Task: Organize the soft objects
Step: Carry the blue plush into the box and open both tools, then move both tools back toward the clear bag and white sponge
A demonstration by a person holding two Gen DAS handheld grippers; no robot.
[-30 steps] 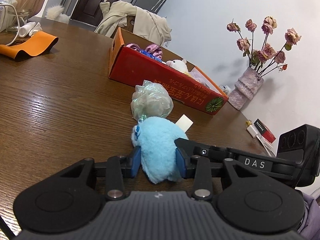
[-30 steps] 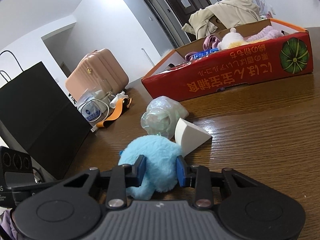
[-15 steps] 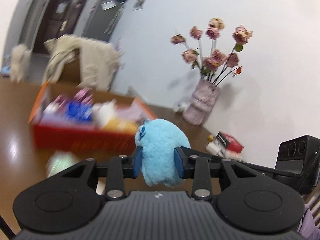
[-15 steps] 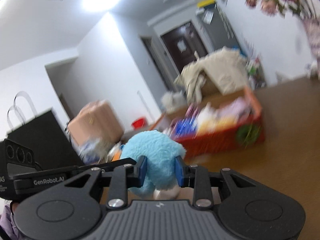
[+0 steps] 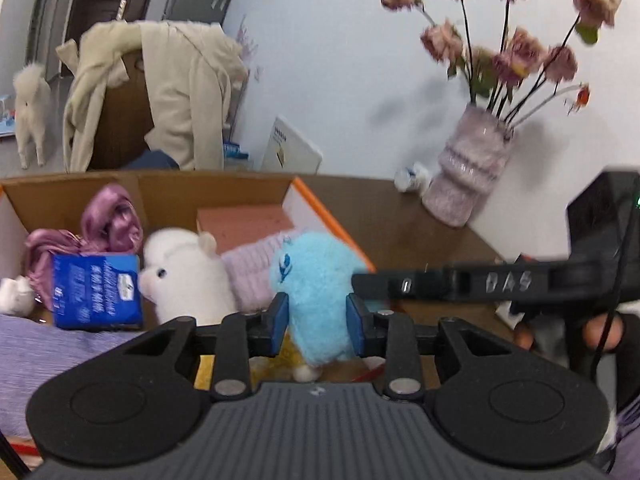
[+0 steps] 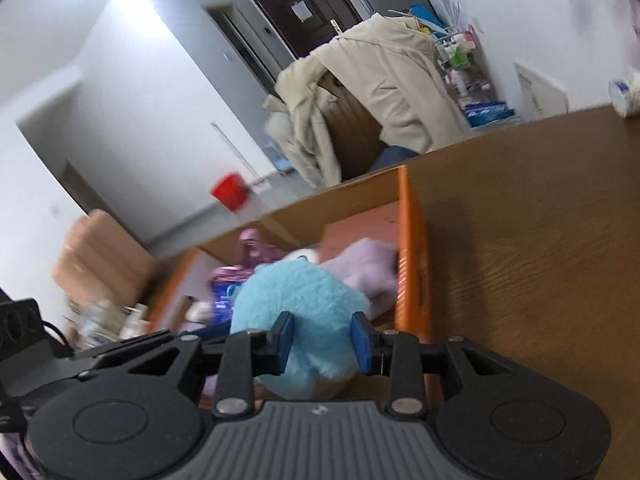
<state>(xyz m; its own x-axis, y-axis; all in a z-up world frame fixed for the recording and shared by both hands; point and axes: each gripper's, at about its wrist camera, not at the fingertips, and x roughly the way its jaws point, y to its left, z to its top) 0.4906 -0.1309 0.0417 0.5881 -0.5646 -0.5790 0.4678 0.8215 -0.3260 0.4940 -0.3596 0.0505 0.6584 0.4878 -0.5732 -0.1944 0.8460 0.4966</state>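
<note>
A light-blue plush toy (image 5: 316, 288) is held by both grippers at once. My left gripper (image 5: 318, 320) is shut on its sides and my right gripper (image 6: 322, 344) is shut on it (image 6: 296, 312) from the other side. The toy hangs above the right end of the open orange cardboard box (image 5: 328, 216). The box holds a white plush animal (image 5: 184, 272), a lilac knitted piece (image 5: 256, 264), purple satin cloth (image 5: 108, 224) and a blue packet (image 5: 96, 288). The box rim also shows in the right wrist view (image 6: 412, 264).
A pink vase with dried roses (image 5: 472, 176) stands on the wooden table (image 6: 540, 240) to the right of the box. A chair draped with a beige coat (image 5: 176, 96) stands behind the table. The right gripper's body (image 5: 600, 240) reaches in from the right.
Both grippers have lifted the blue plush off the table and carried it forward over the box. The mesh sponge and white wedge have dropped out of view.
</note>
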